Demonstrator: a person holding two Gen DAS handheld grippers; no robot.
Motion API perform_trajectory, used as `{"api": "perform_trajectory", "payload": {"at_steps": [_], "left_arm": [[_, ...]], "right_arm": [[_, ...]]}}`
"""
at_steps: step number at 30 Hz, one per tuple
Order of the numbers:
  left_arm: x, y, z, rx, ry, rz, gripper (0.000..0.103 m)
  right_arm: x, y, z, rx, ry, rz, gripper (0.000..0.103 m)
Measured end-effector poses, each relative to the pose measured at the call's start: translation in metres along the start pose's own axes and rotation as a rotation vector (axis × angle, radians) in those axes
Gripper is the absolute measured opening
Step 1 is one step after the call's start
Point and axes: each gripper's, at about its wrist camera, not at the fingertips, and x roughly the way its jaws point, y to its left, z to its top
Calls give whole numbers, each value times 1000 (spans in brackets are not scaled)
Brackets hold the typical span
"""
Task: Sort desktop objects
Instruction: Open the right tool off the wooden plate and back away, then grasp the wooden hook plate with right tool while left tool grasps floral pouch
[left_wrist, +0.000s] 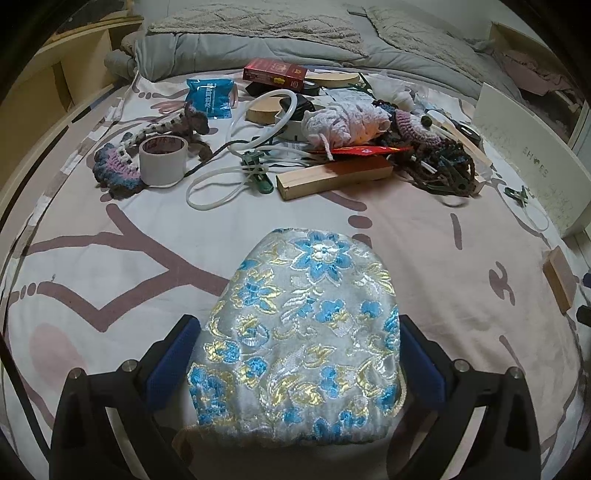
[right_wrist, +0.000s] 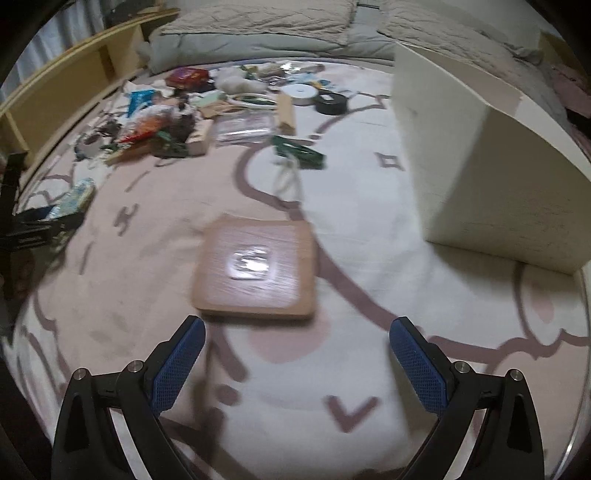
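In the left wrist view, the left gripper (left_wrist: 299, 334) holds a brocade pouch (left_wrist: 301, 332) with blue and gold flowers between its blue pads (left_wrist: 173, 354); the pouch fills the lower centre of the frame. Above it the patterned bedsheet (left_wrist: 110, 229) is bare up to a heap in the upper middle: a tape roll (left_wrist: 162, 159), a wooden block (left_wrist: 334, 179), a green clip (left_wrist: 258, 168) among white tubing, a pale yarn ball (left_wrist: 343, 123) and a red box (left_wrist: 275, 74). A white box (left_wrist: 532, 158) stands at the right edge.

In the right wrist view, the right gripper (right_wrist: 297, 334) is wide apart and holds nothing. A blurred square wooden tray (right_wrist: 256, 267) lies just above its fingertips in the centre. The white box (right_wrist: 480, 155) rises at the upper right.
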Motion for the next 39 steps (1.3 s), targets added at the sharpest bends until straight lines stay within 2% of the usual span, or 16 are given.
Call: {"api": "perform_trajectory", "payload": {"at_steps": [8, 19, 35, 36, 39], "left_arm": [[-2, -3, -4, -4, -32, 28, 103], [-1, 0, -5, -22, -38, 9, 103], [-1, 0, -3, -13, -25, 24, 103], [-1, -1, -3, -9, -22, 29, 103], [0, 0, -3, -9, -21, 31, 103]], "right_arm": [[17, 20, 7, 72, 2, 47, 101], [25, 28, 14, 94, -25, -63, 101], [33, 30, 9, 88, -40, -63, 103], [32, 29, 9, 92, -42, -59, 103], [30, 30, 8, 88, -61, -53, 91]]}}
